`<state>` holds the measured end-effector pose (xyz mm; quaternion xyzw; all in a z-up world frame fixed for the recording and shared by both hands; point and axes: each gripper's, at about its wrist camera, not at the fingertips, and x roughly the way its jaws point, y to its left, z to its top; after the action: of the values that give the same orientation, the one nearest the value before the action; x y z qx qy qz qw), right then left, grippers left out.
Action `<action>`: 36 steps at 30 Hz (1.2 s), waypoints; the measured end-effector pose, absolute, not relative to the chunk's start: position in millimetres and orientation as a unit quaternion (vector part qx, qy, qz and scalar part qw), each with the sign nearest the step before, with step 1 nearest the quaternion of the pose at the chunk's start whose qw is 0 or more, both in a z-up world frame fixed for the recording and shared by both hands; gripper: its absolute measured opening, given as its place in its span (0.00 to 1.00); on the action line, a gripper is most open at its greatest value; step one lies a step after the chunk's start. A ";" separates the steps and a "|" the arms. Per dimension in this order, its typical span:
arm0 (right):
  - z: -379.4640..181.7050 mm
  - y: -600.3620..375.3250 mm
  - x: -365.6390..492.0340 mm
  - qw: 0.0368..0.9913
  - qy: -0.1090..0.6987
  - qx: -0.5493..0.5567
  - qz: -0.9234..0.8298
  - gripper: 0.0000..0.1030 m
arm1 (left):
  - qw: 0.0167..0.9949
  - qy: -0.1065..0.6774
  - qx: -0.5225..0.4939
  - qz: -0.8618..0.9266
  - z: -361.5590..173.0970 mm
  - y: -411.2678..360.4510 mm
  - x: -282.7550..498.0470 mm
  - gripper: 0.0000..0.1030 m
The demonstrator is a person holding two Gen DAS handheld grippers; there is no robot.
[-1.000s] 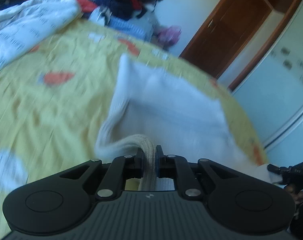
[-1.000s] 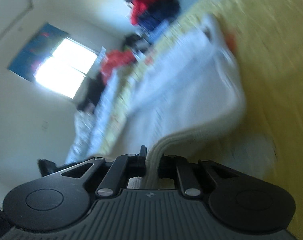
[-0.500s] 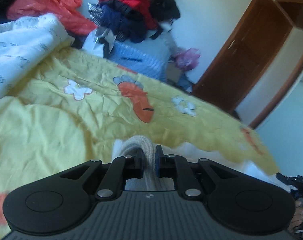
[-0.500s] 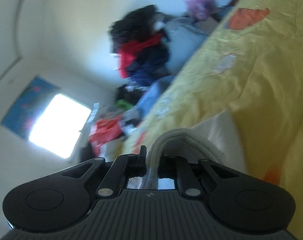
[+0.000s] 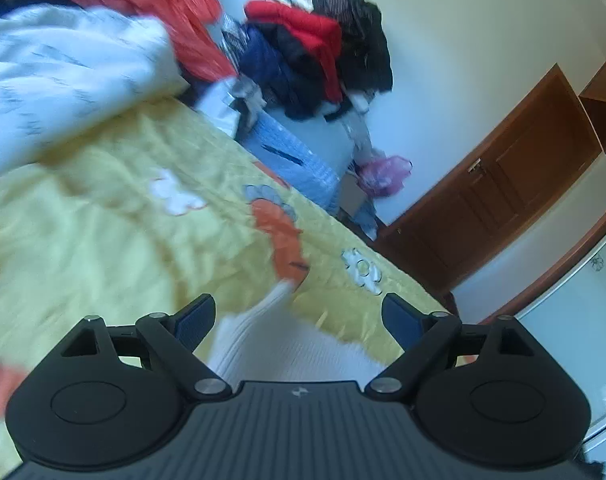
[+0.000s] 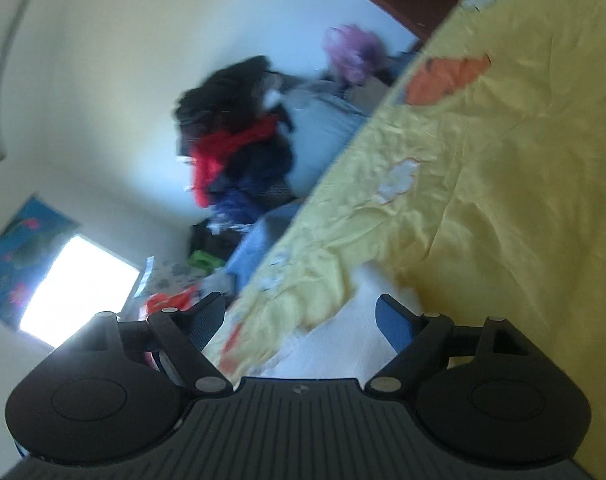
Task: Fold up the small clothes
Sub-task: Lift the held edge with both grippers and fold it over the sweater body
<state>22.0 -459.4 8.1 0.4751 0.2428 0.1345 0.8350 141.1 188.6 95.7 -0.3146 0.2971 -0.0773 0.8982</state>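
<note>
A white knitted garment (image 5: 287,348) lies on the yellow bedspread (image 5: 103,240) just below my left gripper (image 5: 299,316). That gripper's jaws are opening and stand wide apart; the cloth lies between them but the blue pads (image 5: 195,320) do not press on it. In the right wrist view the same white garment (image 6: 343,340) rests on the yellow bedspread (image 6: 503,184) under my right gripper (image 6: 299,316), whose jaws are also opening, with its pads clear of the cloth. Most of the garment is hidden behind the gripper bodies.
A white printed duvet (image 5: 55,80) is bunched at the left of the bed. Beyond the bed's far edge stands a pile of red, navy and black clothes (image 5: 315,48) on a blue basket (image 5: 295,156). A brown door (image 5: 515,184) is at the right.
Both grippers were shut on the garment's ribbed edge and carried it across the bed; now both have let go and stand wide, and the cloth lies loose on the bedspread.
</note>
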 end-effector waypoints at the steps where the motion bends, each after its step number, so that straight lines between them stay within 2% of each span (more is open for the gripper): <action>1: 8.9 -460.2 0.4 0.837 0.242 0.470 0.139 0.79 | 0.899 0.294 -0.317 -0.073 91.3 189.0 120.1 0.88; 8: -21.5 -461.9 -118.1 0.843 0.297 0.441 0.084 0.79 | 0.877 0.337 -0.340 -0.056 32.1 168.5 5.4 0.88; 12: -45.3 -446.5 -117.6 0.820 0.320 0.468 0.077 0.78 | 0.857 0.364 -0.358 -0.065 9.7 155.0 10.6 0.88; 15: -52.2 -428.5 -97.8 0.808 0.319 0.487 0.087 0.79 | 0.862 0.354 -0.359 -0.052 9.7 145.7 26.1 0.88; 17: -50.9 -416.0 -83.3 0.815 0.314 0.481 0.073 0.76 | 0.863 0.352 -0.362 -0.041 10.3 140.3 38.7 0.88; 18: -49.9 -410.5 -76.2 0.818 0.312 0.480 0.059 0.72 | 0.865 0.350 -0.360 -0.030 12.1 138.5 43.5 0.85; 19: -49.8 -405.2 -67.8 0.817 0.316 0.480 0.044 0.67 | 0.866 0.355 -0.352 -0.017 12.8 136.4 47.2 0.55; 20: -50.4 -400.6 -63.0 0.817 0.321 0.477 0.035 0.49 | 0.865 0.371 -0.337 0.002 13.0 133.9 53.1 0.38; 21: -50.4 -398.1 -57.8 0.817 0.325 0.475 0.031 0.29 | 0.861 0.379 -0.340 -0.003 12.8 134.4 56.7 0.32; 22: -50.3 -398.8 -55.8 0.815 0.323 0.481 0.031 0.29 | 0.859 0.376 -0.348 -0.006 15.9 137.1 57.2 0.27; 29: -12.0 -412.3 -72.4 0.823 0.287 0.484 0.078 0.27 | 0.873 0.359 -0.327 -0.045 61.6 136.6 33.9 0.21; 33: 13.4 -423.4 -118.1 0.829 0.280 0.470 0.121 0.26 | 0.875 0.360 -0.312 -0.083 82.2 144.9 -21.4 0.21; 36: 13.7 -437.1 -162.5 0.823 0.295 0.468 0.128 0.27 | 0.867 0.384 -0.301 -0.099 69.5 153.5 -74.9 0.21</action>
<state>-162.5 -437.1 13.7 0.4680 0.2955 0.1282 0.8229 -74.9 153.5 69.5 -0.3010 0.3841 -0.0987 0.8672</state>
